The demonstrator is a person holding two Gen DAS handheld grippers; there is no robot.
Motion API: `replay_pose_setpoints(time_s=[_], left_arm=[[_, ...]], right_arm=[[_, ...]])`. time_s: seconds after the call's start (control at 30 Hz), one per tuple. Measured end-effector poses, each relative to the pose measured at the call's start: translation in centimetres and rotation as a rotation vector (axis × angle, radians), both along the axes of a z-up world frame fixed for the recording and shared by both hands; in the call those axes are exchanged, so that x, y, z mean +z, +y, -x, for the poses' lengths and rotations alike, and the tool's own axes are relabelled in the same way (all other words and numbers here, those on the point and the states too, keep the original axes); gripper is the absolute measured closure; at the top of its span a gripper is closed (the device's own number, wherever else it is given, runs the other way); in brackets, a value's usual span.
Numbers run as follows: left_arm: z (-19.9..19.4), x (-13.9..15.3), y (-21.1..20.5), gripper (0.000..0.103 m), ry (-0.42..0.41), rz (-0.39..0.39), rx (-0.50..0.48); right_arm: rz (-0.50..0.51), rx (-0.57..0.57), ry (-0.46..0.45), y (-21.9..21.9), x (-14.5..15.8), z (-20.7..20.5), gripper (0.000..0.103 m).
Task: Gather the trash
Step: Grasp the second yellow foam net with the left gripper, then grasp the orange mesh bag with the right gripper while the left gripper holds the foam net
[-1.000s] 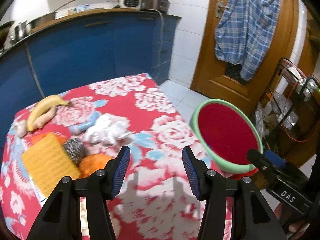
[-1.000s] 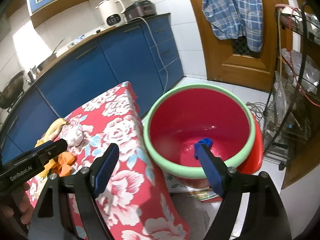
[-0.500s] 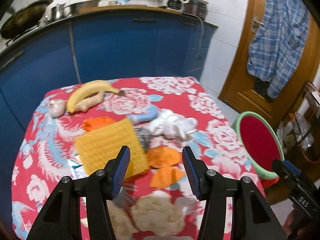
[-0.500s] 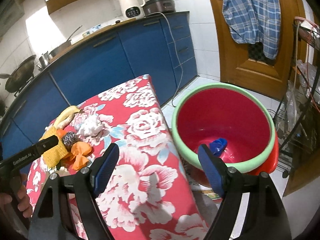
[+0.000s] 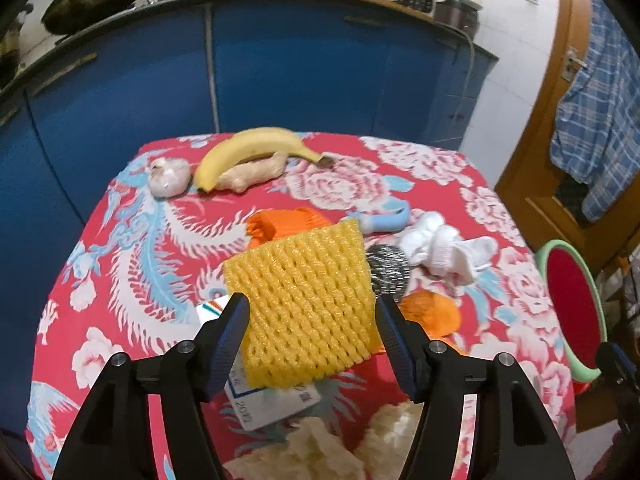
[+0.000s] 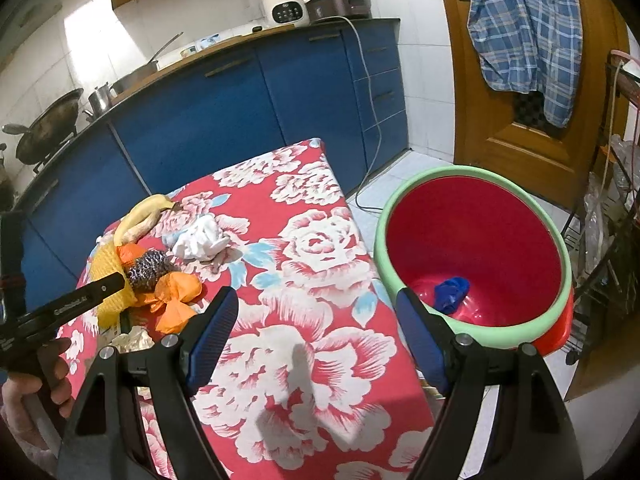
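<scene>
While its jaws are opening, the left gripper point(image 5: 310, 330) hangs over the yellow foam net point(image 5: 306, 304), which lies between the pads, untouched. Just right of it are a steel scourer point(image 5: 387, 268) and orange wrappers point(image 5: 430, 314).

In the right view, the right gripper point(image 6: 316, 330) stands wide open and empty over bare tablecloth point(image 6: 320, 280) near the table's edge; the red bin point(image 6: 476, 248) is beside its right finger.

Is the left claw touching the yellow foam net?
Cannot tell. Left wrist view: the opening left claw straddles the yellow foam net; no clear gap or contact.
</scene>
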State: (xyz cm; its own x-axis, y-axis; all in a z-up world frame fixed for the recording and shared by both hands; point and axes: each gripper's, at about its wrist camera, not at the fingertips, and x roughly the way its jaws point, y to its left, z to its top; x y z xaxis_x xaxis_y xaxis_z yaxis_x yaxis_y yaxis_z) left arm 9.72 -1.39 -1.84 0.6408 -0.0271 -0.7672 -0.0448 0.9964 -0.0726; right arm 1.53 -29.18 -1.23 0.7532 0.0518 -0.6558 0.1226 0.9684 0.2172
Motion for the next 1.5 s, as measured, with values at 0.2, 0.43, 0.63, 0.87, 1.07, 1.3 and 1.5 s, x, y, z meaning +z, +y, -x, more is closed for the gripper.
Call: replay_pose_setpoints(time_s=[0.2, 0.43, 0.63, 0.87, 1.07, 1.3, 1.5], left_arm=[[-0.4, -0.9, 1.4, 0.036, 0.030, 0.034, 0.034], [-0.4, -1.8, 2.5, 0.043, 0.053, 0.096, 0.023], [-0.2, -1.9, 2.8, 0.066, 0.051, 0.137, -0.020], [0.0, -2.0, 3.7, 0.073, 0.044, 0.177, -0.027], [0.2, -2.1, 4.4, 0.076, 0.039, 0.211, -0.044], [0.2, -2.3, 4.9, 0.076, 0.030, 0.237, -0.060], [0.3, -2.3, 5.1, 0.077, 0.025, 0.254, -0.070]], right_arm=[[0.008, 0.029, 0.013, 1.1, -0.2, -0.8, 0.021], [0.013, 0.081, 0.022, 3.3, -0.5, -1.9, 0.021], [0.026, 0.160, 0.029, 6.0, -0.7, -3.2, 0.021], [0.026, 0.257, 0.072, 9.3, -1.6, -5.0, 0.028], [0.033, 0.329, 0.129, 11.5, -3.1, -6.5, 0.040], [0.051, 0.385, 0.173, 13.5, -4.4, -7.5, 0.051], [0.060, 0.395, 0.190, 14.1, -5.1, -7.9, 0.077]])
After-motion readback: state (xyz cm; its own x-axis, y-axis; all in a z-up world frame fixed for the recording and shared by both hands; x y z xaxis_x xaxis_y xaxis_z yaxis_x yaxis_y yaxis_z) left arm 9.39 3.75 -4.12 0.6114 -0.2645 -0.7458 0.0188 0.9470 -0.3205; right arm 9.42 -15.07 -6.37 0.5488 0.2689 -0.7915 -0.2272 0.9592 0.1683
